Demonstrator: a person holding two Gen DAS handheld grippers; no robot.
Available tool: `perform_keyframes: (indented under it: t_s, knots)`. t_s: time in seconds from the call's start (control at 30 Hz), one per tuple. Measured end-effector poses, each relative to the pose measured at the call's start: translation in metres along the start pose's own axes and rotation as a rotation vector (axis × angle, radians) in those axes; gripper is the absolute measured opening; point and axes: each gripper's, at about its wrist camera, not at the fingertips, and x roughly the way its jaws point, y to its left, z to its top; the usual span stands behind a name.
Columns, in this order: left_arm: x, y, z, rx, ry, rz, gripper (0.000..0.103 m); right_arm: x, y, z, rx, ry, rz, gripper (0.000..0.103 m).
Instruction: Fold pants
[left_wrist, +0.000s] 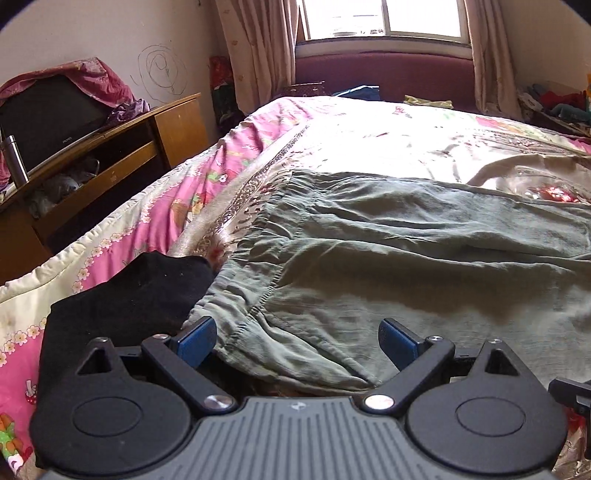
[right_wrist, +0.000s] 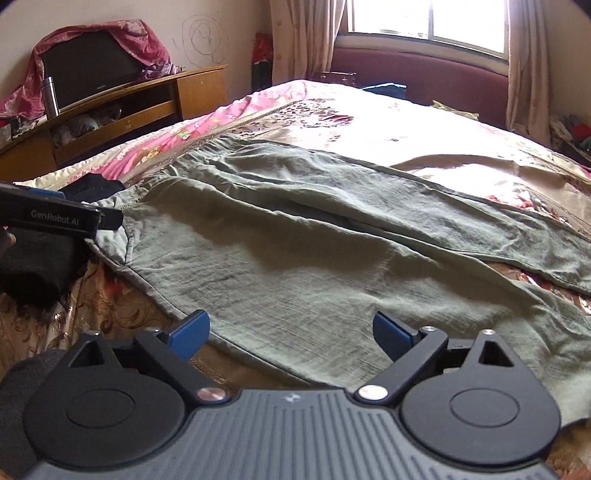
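Grey-green pants lie spread flat on the bed, waistband to the left, legs running off to the right. In the left wrist view my left gripper stands open just above the near corner of the waistband, blue pads apart with only cloth below them. The right wrist view shows the same pants across the bedspread, and my right gripper is open over the near edge of a leg. The left gripper appears there at the left edge, by the waistband.
A black garment lies on the bed left of the waistband. The floral bedspread stretches toward the window. A wooden cabinet with a covered screen and a metal flask stands along the left wall.
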Motion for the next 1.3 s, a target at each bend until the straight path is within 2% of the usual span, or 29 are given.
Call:
perform_keyframes:
  t_s: [0.07, 0.13, 0.27, 0.37, 0.47, 0.53, 0.57, 0.6, 0.7, 0.77, 0.83, 0.9, 1.0, 1.13, 1.3]
  knots:
    - [0.013, 0.009, 0.001, 0.002, -0.014, -0.003, 0.103, 0.017, -0.001, 0.003, 0.006, 0.053, 0.038, 0.091]
    - [0.030, 0.011, 0.000, 0.050, 0.020, 0.021, 0.103, 0.032, 0.003, 0.001, 0.016, 0.125, 0.068, 0.091]
    - [0.064, 0.019, -0.022, 0.201, 0.166, 0.143, 0.103, 0.042, 0.025, -0.006, -0.075, 0.205, 0.121, 0.094]
    - [0.053, 0.038, -0.032, 0.199, 0.163, 0.109, 0.103, 0.041, 0.042, -0.011, -0.130, 0.264, 0.190, 0.094]
    - [0.048, 0.049, -0.035, 0.209, 0.189, 0.155, 0.103, 0.039, 0.040, -0.006, -0.102, 0.301, 0.221, 0.094]
    - [0.042, 0.052, -0.035, 0.219, 0.185, 0.164, 0.103, 0.034, 0.036, 0.000, -0.093, 0.311, 0.249, 0.090]
    - [0.038, 0.052, -0.033, 0.216, 0.176, 0.152, 0.103, 0.030, 0.033, 0.006, -0.094, 0.300, 0.264, 0.082]
    - [0.033, 0.051, -0.030, 0.212, 0.161, 0.136, 0.103, 0.026, 0.028, 0.011, -0.083, 0.278, 0.262, 0.081]
    - [0.026, 0.041, -0.018, 0.223, 0.083, 0.092, 0.103, 0.022, 0.007, 0.020, -0.037, 0.221, 0.193, 0.081]
    - [0.033, 0.031, -0.013, 0.243, 0.076, 0.072, 0.103, 0.027, -0.015, 0.017, -0.008, 0.231, 0.097, 0.081]
    - [0.042, 0.022, -0.014, 0.264, 0.114, 0.037, 0.103, 0.026, -0.038, 0.007, 0.028, 0.245, 0.022, 0.081]
    - [0.057, 0.015, -0.024, 0.294, 0.191, 0.028, 0.103, 0.020, -0.061, -0.007, 0.081, 0.257, -0.041, 0.082]
    - [0.053, 0.002, -0.030, 0.341, 0.163, 0.060, 0.103, -0.005, -0.094, -0.021, 0.182, 0.221, -0.101, 0.082]
    - [0.032, -0.020, -0.015, 0.344, 0.100, 0.018, 0.103, -0.046, -0.142, -0.038, 0.343, 0.127, -0.211, 0.081]
    - [0.019, -0.075, -0.004, 0.412, 0.045, -0.053, 0.103, -0.085, -0.221, -0.075, 0.532, 0.052, -0.439, 0.082]
